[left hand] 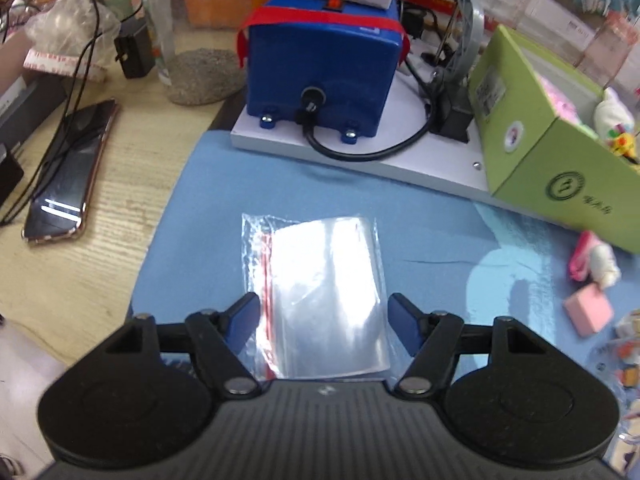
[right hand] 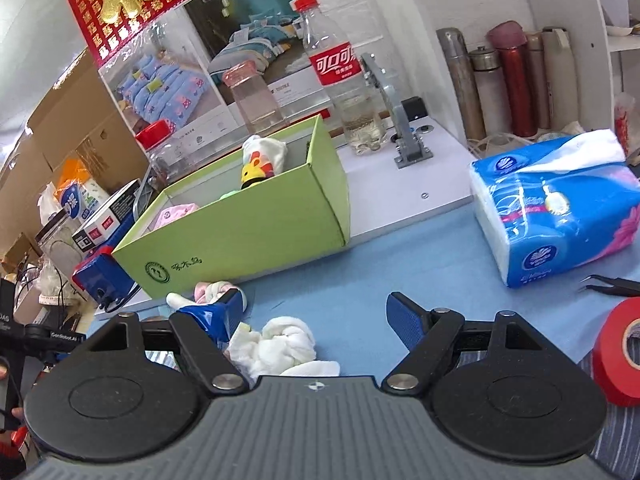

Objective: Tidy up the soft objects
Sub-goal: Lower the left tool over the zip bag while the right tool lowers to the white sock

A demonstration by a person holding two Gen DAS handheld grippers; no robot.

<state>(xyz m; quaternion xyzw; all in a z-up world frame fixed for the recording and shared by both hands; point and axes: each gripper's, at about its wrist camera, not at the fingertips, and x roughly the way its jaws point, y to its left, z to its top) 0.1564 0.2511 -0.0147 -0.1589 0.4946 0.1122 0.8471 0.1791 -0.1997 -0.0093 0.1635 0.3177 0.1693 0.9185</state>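
A green open box (right hand: 256, 220) sits on the blue mat (right hand: 420, 264) and holds a white sock (right hand: 266, 152), a yellow toy (right hand: 254, 174) and a pink cloth (right hand: 176, 214). The box also shows in the left wrist view (left hand: 536, 140). My right gripper (right hand: 316, 316) is open, with a knotted white sock (right hand: 284, 346) lying on the mat between its fingers. A pink and white sock (right hand: 212, 292) lies just behind my left finger. My left gripper (left hand: 322, 318) is open over a clear zip bag (left hand: 320, 292) flat on the mat (left hand: 224, 220). A pink block (left hand: 588, 314) lies at the right.
A blue machine (left hand: 320, 60) on a white base stands behind the mat. A phone (left hand: 68, 176) lies on the wooden desk at the left. A tissue pack (right hand: 556, 208), a red tape roll (right hand: 620, 344), tweezers (right hand: 612, 286) and a cola bottle (right hand: 344, 76) are at the right.
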